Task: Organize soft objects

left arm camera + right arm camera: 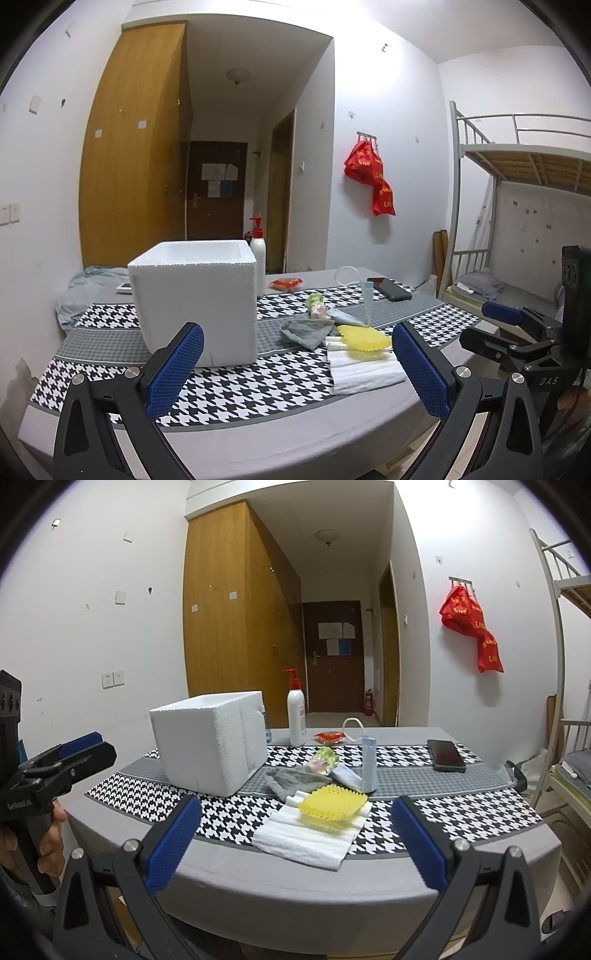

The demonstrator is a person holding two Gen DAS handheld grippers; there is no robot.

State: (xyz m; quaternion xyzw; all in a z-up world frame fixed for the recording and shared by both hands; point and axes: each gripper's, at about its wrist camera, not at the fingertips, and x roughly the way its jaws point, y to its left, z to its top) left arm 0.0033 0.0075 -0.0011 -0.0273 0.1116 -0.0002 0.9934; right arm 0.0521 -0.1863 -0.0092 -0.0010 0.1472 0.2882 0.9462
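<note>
A white foam box [195,302] [210,746] stands open-topped on the houndstooth tablecloth [240,387] [461,812]. To its right lies a heap of soft things: a grey cloth [306,332] [295,781], a yellow sponge [364,338] [332,803] on a folded white towel [365,373] [306,840], a green and pink bundle [317,306] [325,760], and a pale blue face mask [365,299] [369,764]. My left gripper [299,369] [85,749] hovers open near the table's front edge, in front of the box. My right gripper [297,845] [487,325] is open too, facing the towel, holding nothing.
A white pump bottle [258,258] [296,716] and a red packet [286,283] [328,736] sit behind the heap. A dark phone [391,288] [445,755] lies at the right. A crumpled blue-grey cloth [81,291] lies far left. A bunk bed [517,166] stands right of the table.
</note>
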